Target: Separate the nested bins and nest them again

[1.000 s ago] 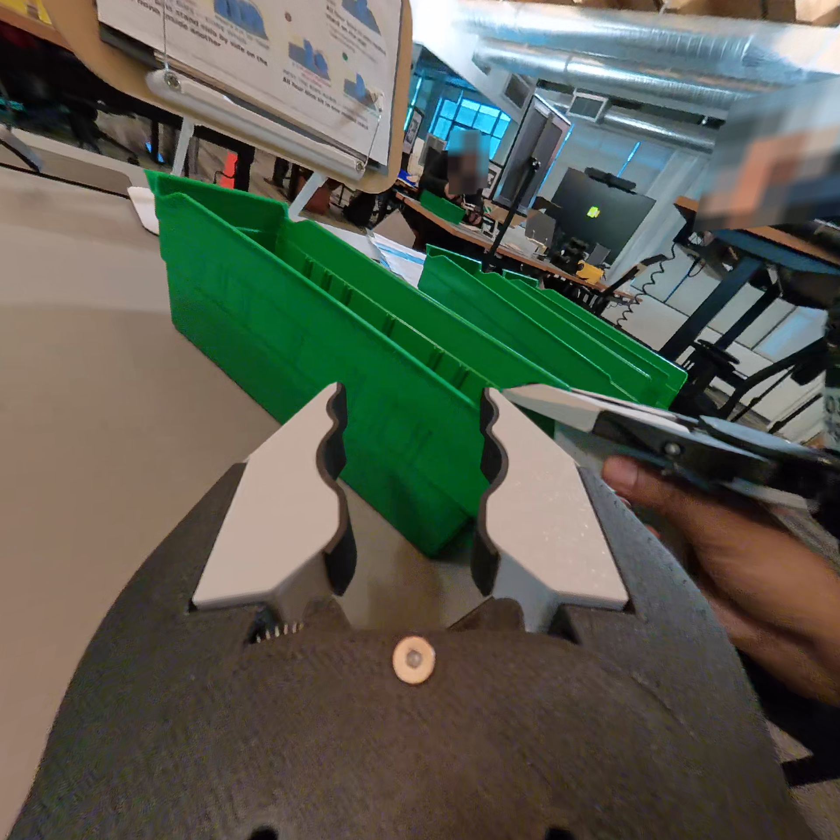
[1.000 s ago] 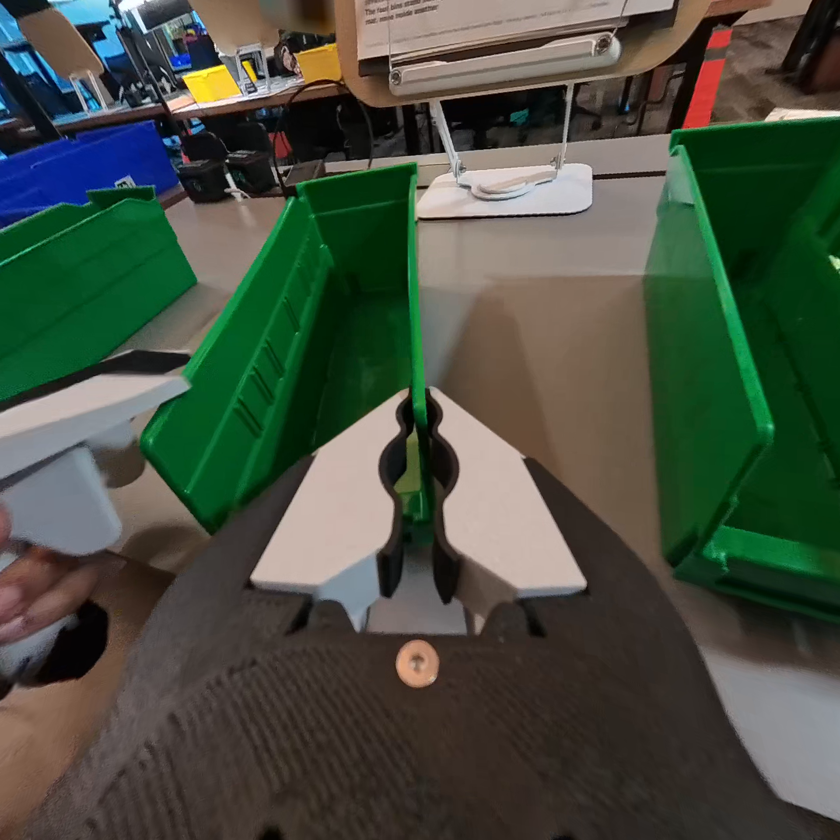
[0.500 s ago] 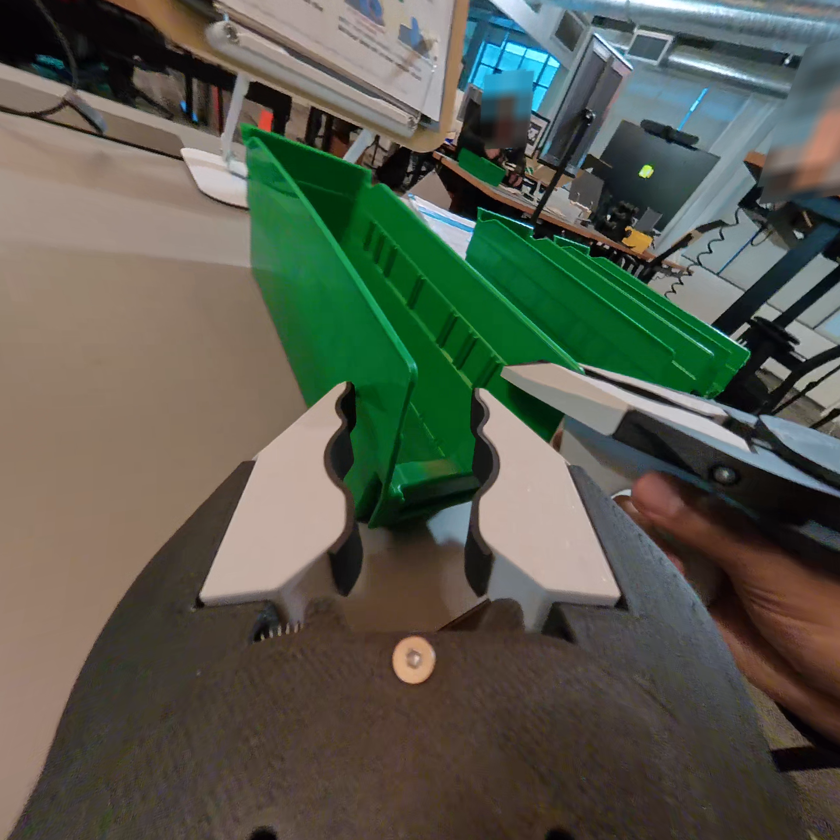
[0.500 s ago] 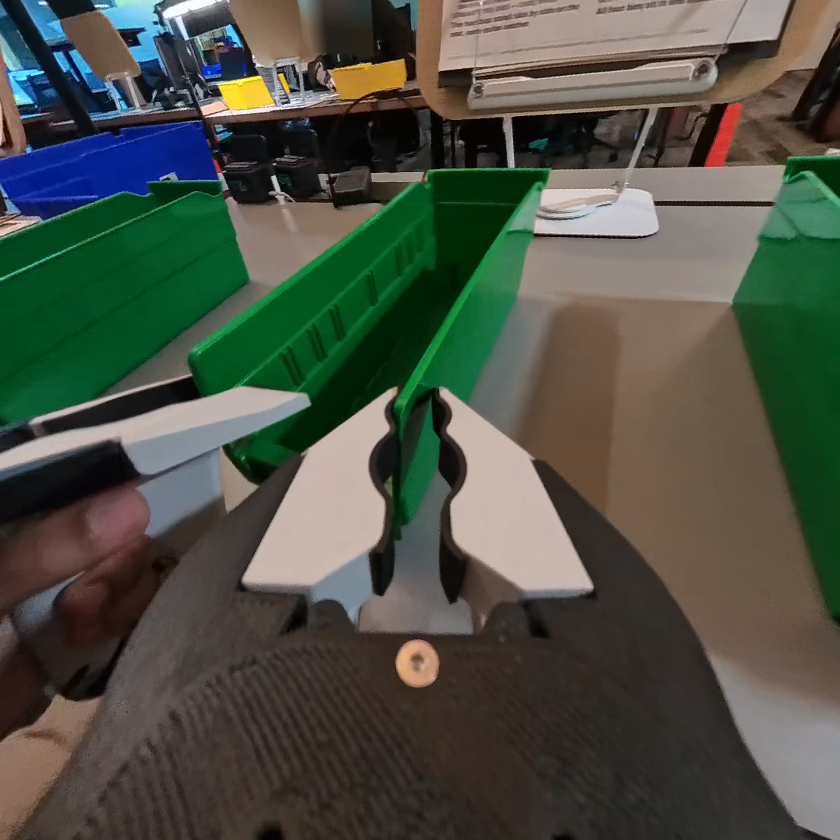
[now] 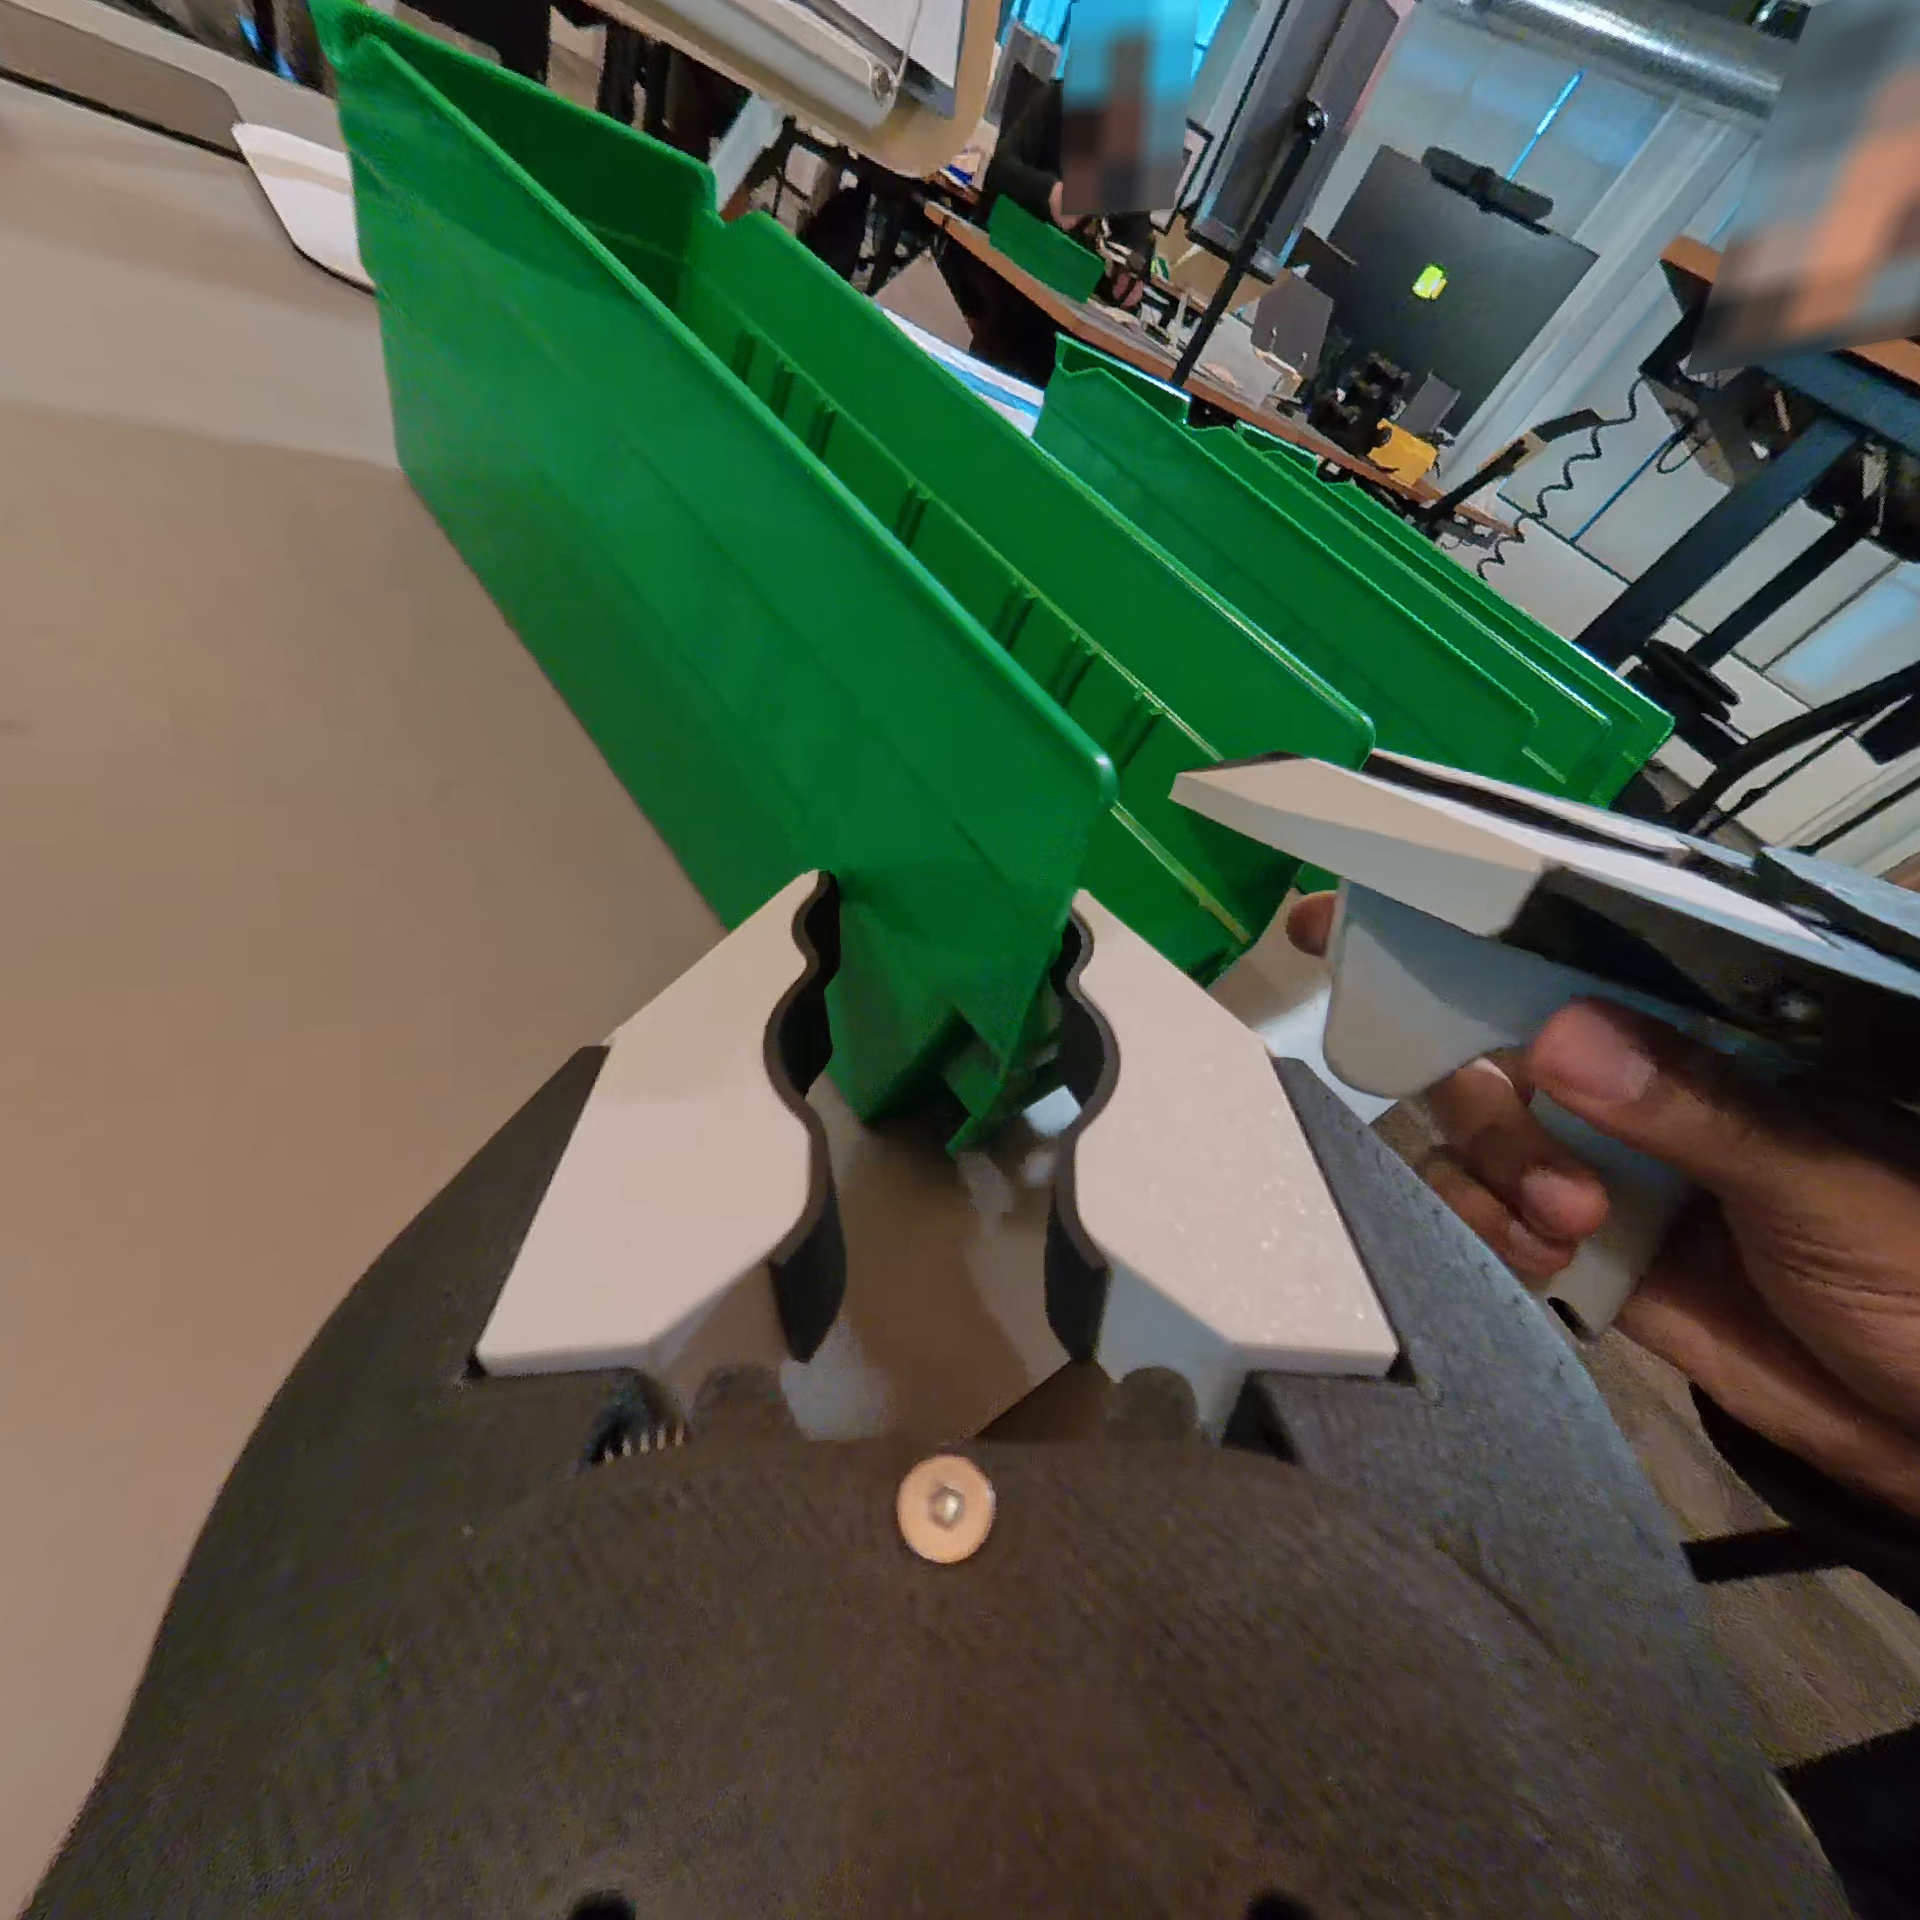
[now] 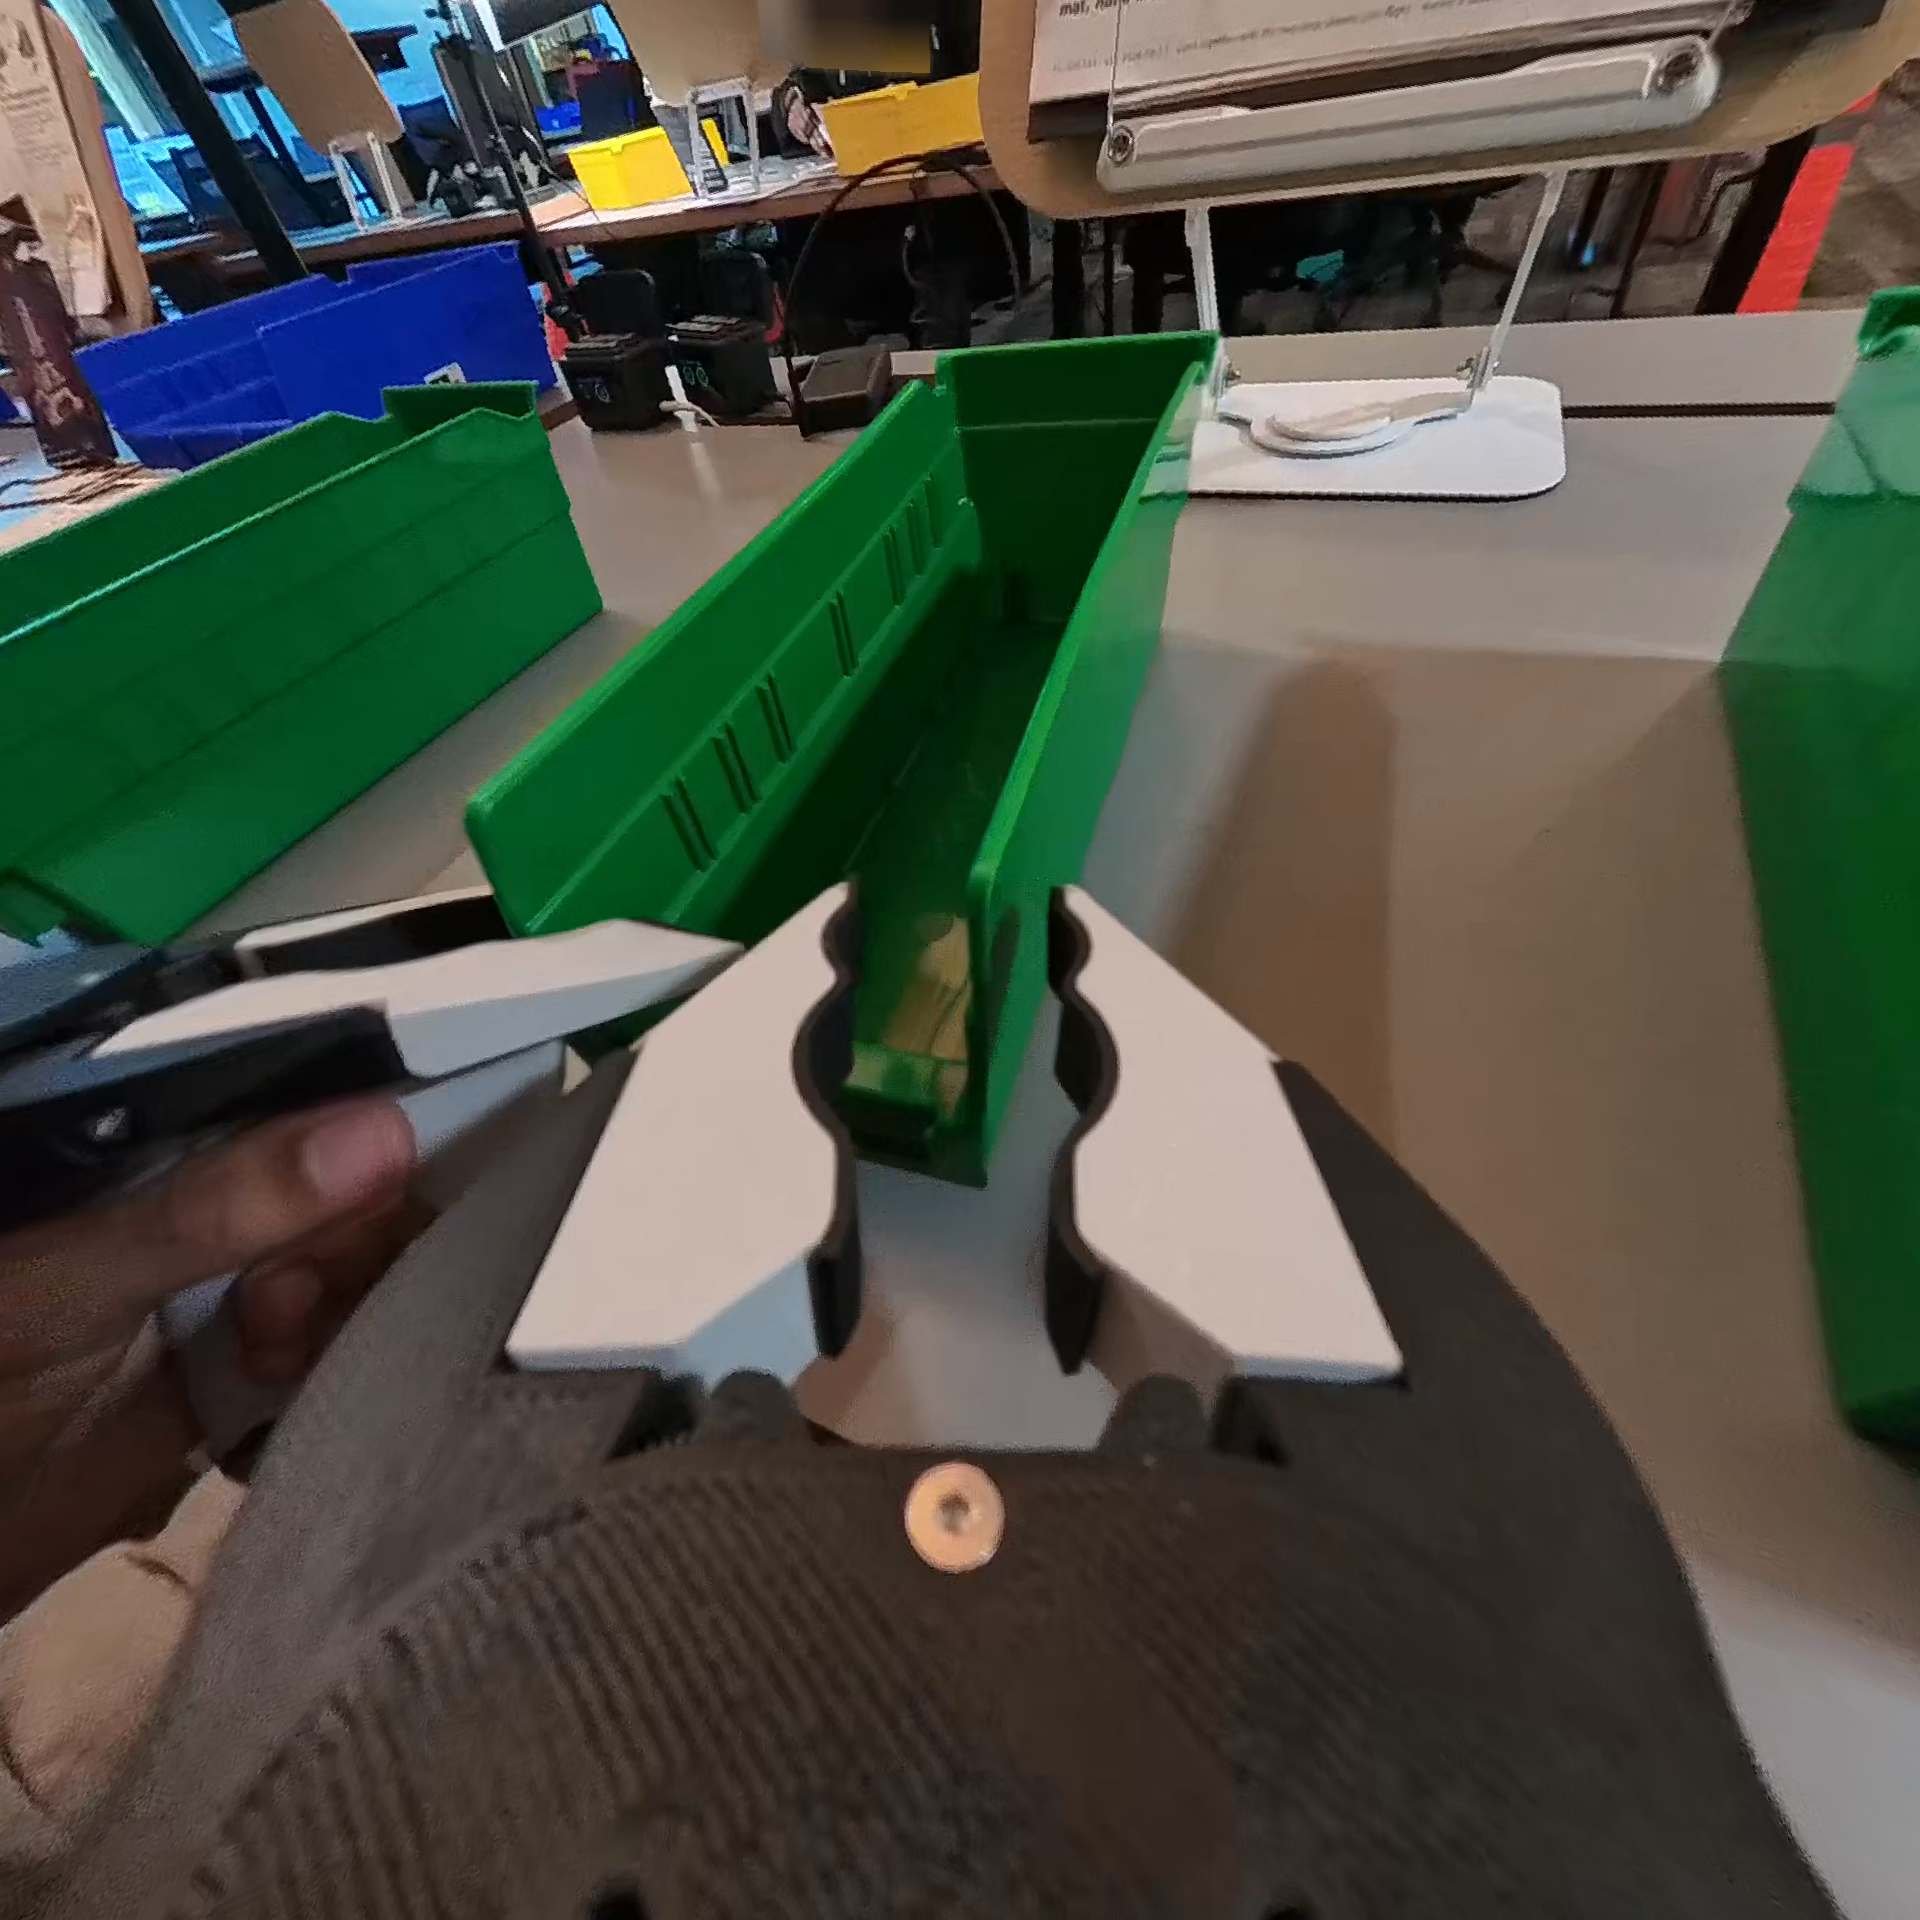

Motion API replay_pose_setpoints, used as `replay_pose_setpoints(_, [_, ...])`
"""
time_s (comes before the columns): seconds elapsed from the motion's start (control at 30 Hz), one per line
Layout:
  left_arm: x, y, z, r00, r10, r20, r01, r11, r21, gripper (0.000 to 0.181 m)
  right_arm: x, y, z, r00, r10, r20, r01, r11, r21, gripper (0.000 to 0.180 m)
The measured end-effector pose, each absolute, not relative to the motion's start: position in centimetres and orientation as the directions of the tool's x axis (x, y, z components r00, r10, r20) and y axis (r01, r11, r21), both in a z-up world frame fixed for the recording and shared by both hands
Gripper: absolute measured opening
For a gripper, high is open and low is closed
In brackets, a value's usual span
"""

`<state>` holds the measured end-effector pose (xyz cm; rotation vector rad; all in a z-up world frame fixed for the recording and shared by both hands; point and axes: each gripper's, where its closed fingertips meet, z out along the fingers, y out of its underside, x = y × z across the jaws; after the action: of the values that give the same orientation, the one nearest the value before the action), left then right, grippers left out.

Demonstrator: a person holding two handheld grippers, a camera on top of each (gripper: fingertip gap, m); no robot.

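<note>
A long narrow green bin (image 5: 727,623) lies on the tan table, also in the right wrist view (image 6: 935,675). My left gripper (image 5: 948,904) is open, its fingers straddling the near end of the bin's left wall. My right gripper (image 6: 954,904) is open, with the near end of the bin's right wall between its fingers, close to the right finger. Each gripper also shows in the other's view, held by a hand: the right one (image 5: 1455,852) and the left one (image 6: 436,997). The bin's near front lip is partly hidden by the fingers.
A stack of nested green bins (image 5: 1351,582) stands to the right, also seen in the right wrist view (image 6: 1829,831). Another green bin (image 6: 260,644) lies to the left. A document holder on a white base (image 6: 1382,436) stands behind. Blue bins (image 6: 312,343) sit farther back.
My right gripper, shut on the bin's right wall before, has opened. My left gripper moved in from beside the bin until its fingers straddle the left wall.
</note>
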<state>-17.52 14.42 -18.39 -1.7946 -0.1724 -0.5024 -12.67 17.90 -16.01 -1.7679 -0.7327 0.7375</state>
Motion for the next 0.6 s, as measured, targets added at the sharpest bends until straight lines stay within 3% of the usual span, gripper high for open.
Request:
replay_pose_setpoints(0.03, [-17.6, 14.6, -18.5, 0.891, -0.139, 0.432, 0.38, -0.293, -0.877, 0.038, -12.3, 17.8, -15.8, 0.618, 0.775, -0.129, 0.13, -0.263, -0.956, 0.039])
replay_pose_setpoints(0.4, [-17.7, 14.9, -18.2, 0.909, -0.144, 0.39, 0.338, -0.29, -0.895, 0.049, -9.0, 16.7, -15.2, 0.628, 0.762, -0.162, 0.084, -0.273, -0.958, 0.047])
replay_pose_setpoints(0.6, [-18.2, 11.7, -19.0, 0.874, -0.107, 0.474, 0.421, -0.322, -0.848, 0.056, -6.2, 16.4, -15.2, 0.684, 0.713, -0.153, 0.071, -0.274, -0.959, 0.05])
